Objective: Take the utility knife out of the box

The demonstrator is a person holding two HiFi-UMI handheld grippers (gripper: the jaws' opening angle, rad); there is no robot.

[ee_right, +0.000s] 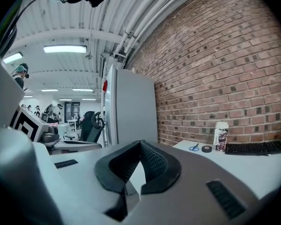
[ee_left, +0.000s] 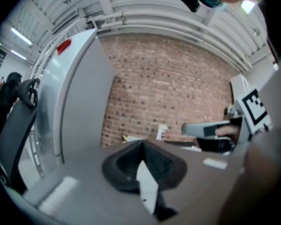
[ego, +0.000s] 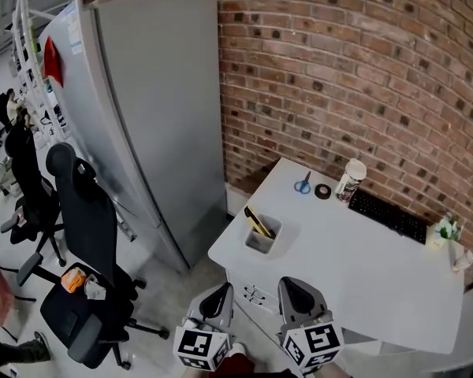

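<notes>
A small grey box [ego: 261, 239] stands at the near left corner of the white table [ego: 363, 274]. The yellow and black utility knife [ego: 257, 220] sticks up out of it, leaning left. Both grippers are low in the head view, short of the table's near edge and apart from the box. My left gripper [ego: 223, 291] is shut and holds nothing; in its own view the jaws [ee_left: 141, 144] meet, and the knife [ee_left: 124, 138] is a tiny yellow fleck far ahead. My right gripper [ego: 293, 285] is also shut and holds nothing [ee_right: 140, 144].
A tall grey cabinet [ego: 150, 109] stands left of the table, a brick wall [ego: 355, 69] behind it. On the table lie blue scissors [ego: 303, 185], a black tape roll [ego: 322, 191], a white bottle [ego: 350, 179], a keyboard [ego: 388, 213] and a small plant [ego: 445, 231]. A black office chair [ego: 83, 242] stands at left.
</notes>
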